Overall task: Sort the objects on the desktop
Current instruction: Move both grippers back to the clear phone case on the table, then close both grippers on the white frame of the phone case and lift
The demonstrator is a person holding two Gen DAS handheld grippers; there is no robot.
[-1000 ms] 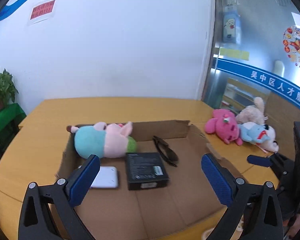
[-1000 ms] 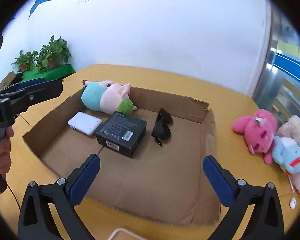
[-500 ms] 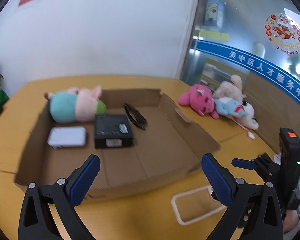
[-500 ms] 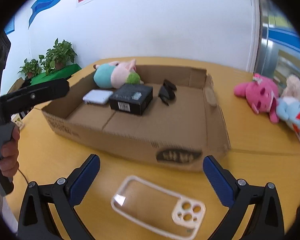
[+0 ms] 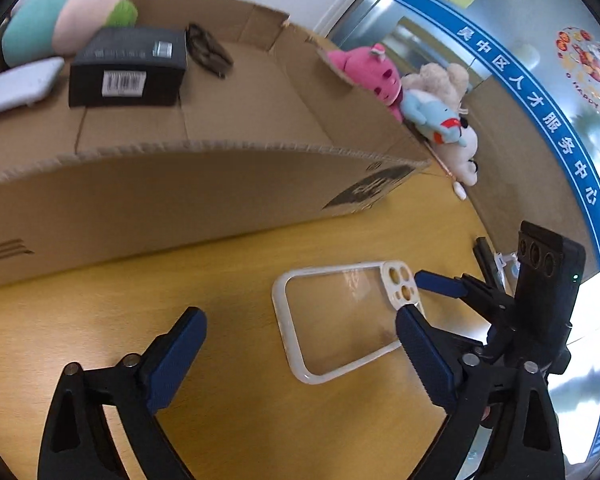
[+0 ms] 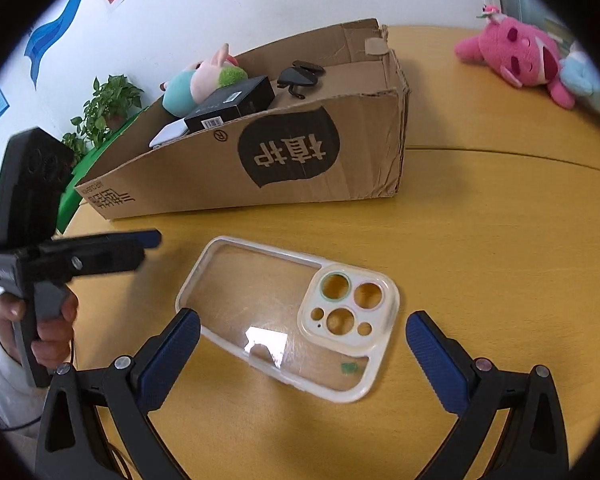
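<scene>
A clear phone case with a white rim [image 6: 288, 316] lies flat on the yellow table in front of the cardboard box [image 6: 260, 168]; it also shows in the left wrist view [image 5: 340, 316]. My right gripper [image 6: 302, 340] is open and low, its fingers on either side of the case. My left gripper [image 5: 300, 344] is open and empty, just left of the case. The box [image 5: 180, 184] holds a pastel plush [image 5: 64, 16], a black carton [image 5: 128, 64], a white device [image 5: 16, 84] and dark sunglasses [image 5: 208, 50].
A pink plush [image 6: 516, 56] and a blue and white plush [image 5: 440, 120] lie on the table to the right of the box. Potted plants [image 6: 108, 104] stand beyond the table's left side. A wall is behind the box.
Both grippers dropped from above the box to the table in front of it. The phone case came into view and now lies between the right gripper's fingers. Both stayed open.
</scene>
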